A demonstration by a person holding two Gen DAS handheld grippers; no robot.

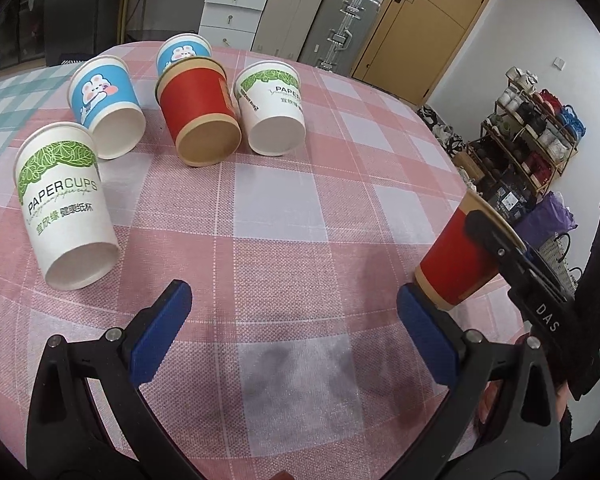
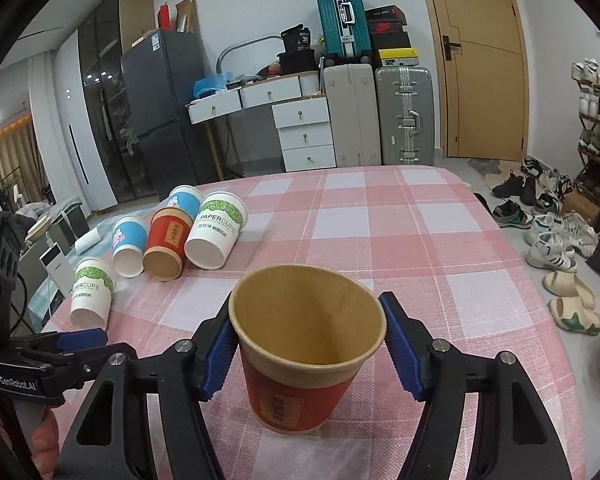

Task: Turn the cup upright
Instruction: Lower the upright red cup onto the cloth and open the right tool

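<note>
A red paper cup (image 2: 300, 360) with a kraft-brown rim stands upright, mouth up, on the pink-and-white checked table (image 2: 440, 248), framed by the right hand-held gripper (image 2: 312, 350). The left blue pad (image 2: 218, 360) sits against the cup's rim, while the right pad (image 2: 402, 350) shows a narrow gap beside it, so the grip looks slackened rather than clamped (whether the pads are fully clear of the paper cannot be told from this angle). In the left wrist view the same cup (image 1: 456, 256) appears at the table's right edge, just beyond the blue pad of the left hand-held gripper (image 1: 294, 324), whose jaws are spread wide over bare cloth, holding nothing. Farther back, five more cups lie on their sides with their bases toward the camera: a green-leaf cup (image 1: 66, 204) nearest, then a blue rabbit cup (image 1: 108, 106), a second red cup (image 1: 198, 114), another green-leaf cup (image 1: 272, 108) and a second blue cup (image 1: 182, 54) behind.
</note>
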